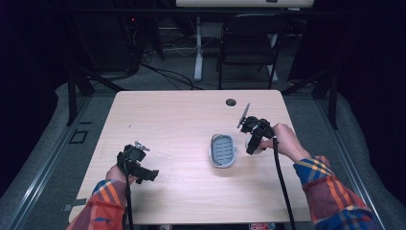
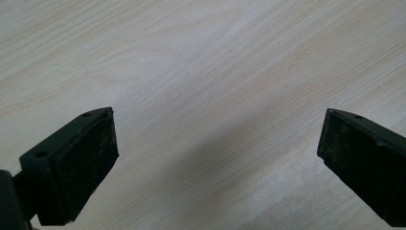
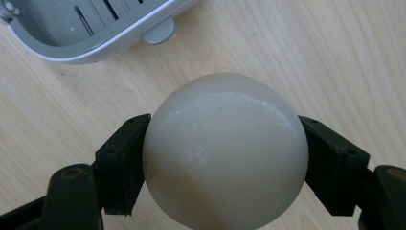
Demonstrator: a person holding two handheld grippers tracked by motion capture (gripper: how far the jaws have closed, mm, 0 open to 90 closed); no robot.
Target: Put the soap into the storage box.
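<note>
Gripping the pale soap ball [image 3: 225, 151] in my right tool [image 1: 254, 142], beside the grey soap dish [image 1: 223, 150]; pickup done, placing left. My left tool [image 1: 139, 167] rests open, empty.

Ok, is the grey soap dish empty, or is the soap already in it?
Empty. The soap dish shows only its bare slotted floor; the round soap is clamped in the right hand-held gripper beside it.
</note>
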